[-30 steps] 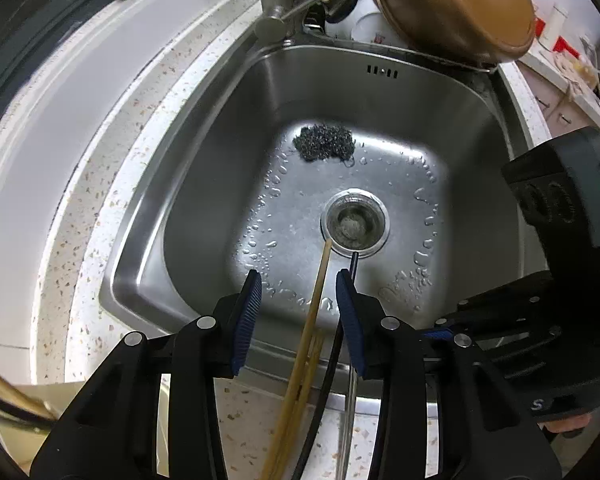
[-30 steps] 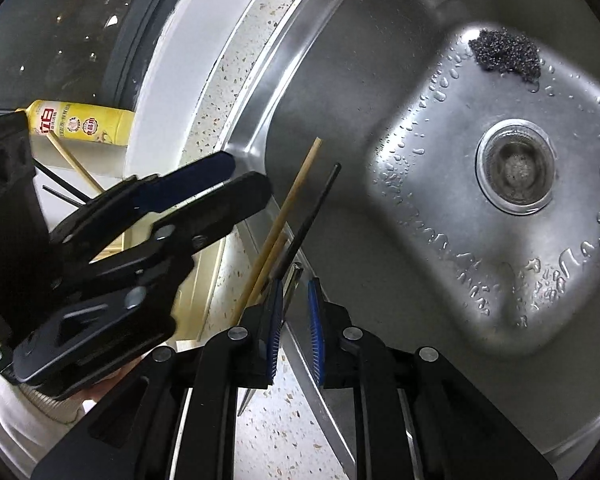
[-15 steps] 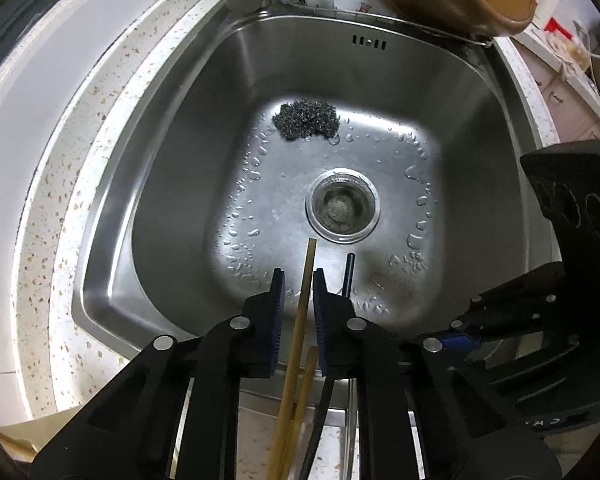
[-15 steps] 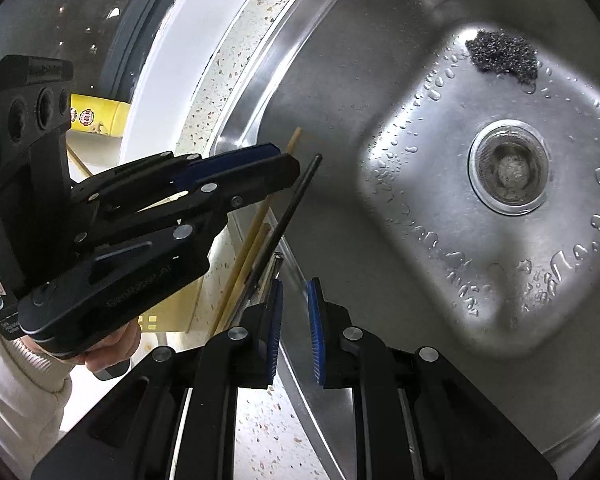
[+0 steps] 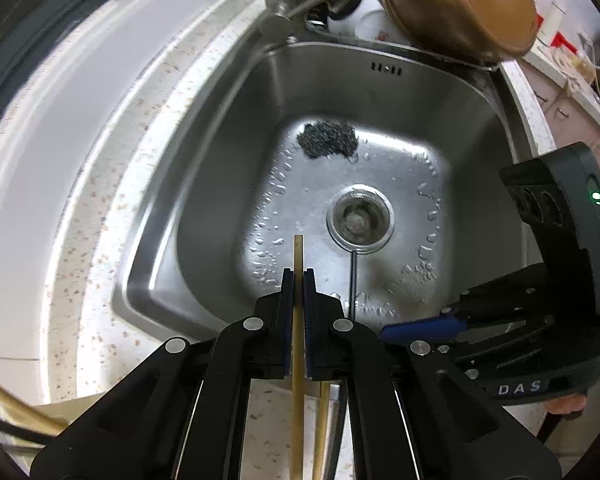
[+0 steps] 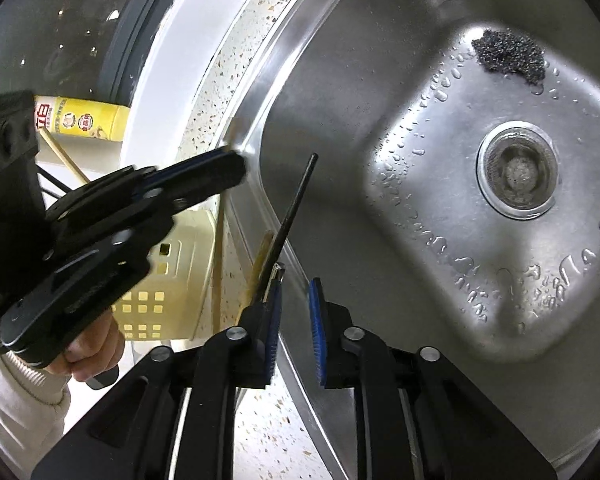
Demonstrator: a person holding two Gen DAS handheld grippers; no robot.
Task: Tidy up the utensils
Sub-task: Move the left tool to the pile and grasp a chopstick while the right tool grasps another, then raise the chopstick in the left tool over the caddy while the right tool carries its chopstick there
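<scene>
While left gripper (image 5: 299, 280) clamps chopstick (image 5: 298, 254), tip overhangs sink (image 5: 228, 184) edge.

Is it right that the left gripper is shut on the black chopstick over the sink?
Not quite. The left wrist view shows the left gripper shut on the wooden chopstick, not the black one. The black chopstick stands free to its right. Both do reach out over the sink.

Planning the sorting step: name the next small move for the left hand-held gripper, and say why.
Probably lift the wooden chopstick away toward the cream basket: the left hand-held gripper is shut on it, apart from the black chopstick.
</scene>
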